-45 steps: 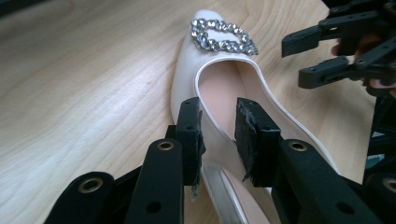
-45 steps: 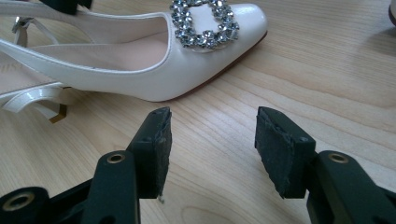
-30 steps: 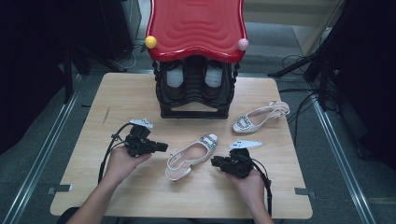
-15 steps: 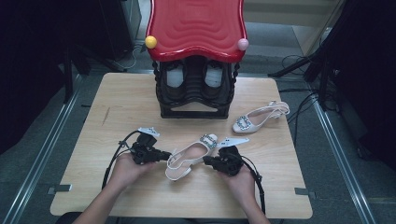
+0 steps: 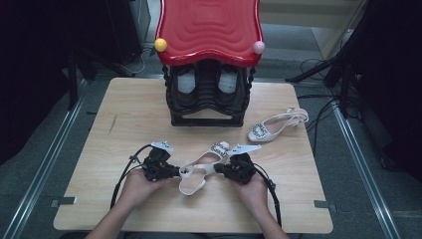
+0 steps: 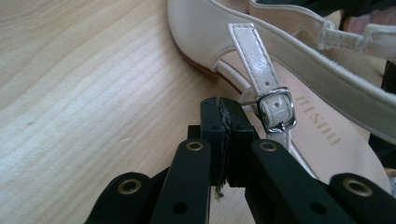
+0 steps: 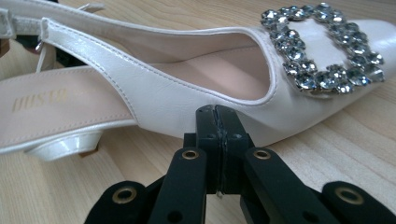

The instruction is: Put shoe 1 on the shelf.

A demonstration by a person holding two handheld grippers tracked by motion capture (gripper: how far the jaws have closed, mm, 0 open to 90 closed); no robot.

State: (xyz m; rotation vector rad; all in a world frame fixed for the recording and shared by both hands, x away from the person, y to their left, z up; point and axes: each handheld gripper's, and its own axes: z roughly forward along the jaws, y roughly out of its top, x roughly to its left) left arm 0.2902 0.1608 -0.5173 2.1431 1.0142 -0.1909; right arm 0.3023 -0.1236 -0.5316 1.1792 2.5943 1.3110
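A white slingback shoe (image 5: 203,168) lies on its side at the front middle of the wooden table (image 5: 124,124), between my two grippers. My left gripper (image 5: 177,172) is shut, with nothing between its jaws. Its tips (image 6: 223,108) rest by the heel strap, just beside the small silver buckle (image 6: 278,109) of the shoe (image 6: 299,70). My right gripper (image 5: 219,170) is shut too, on nothing. Its tips (image 7: 217,114) touch the side of the shoe (image 7: 177,93), below the jewelled buckle (image 7: 322,51) on the toe.
A black shoe rack (image 5: 206,117) with a red wavy top (image 5: 209,27) stands at the table's far middle and holds two dark shoes (image 5: 186,87). The matching white shoe (image 5: 276,124) stands to the rack's right. Metal rails run along both table sides.
Both hands have moved inward to the white shoe, the left from the left and the right from the right. The shoe lies where it did.
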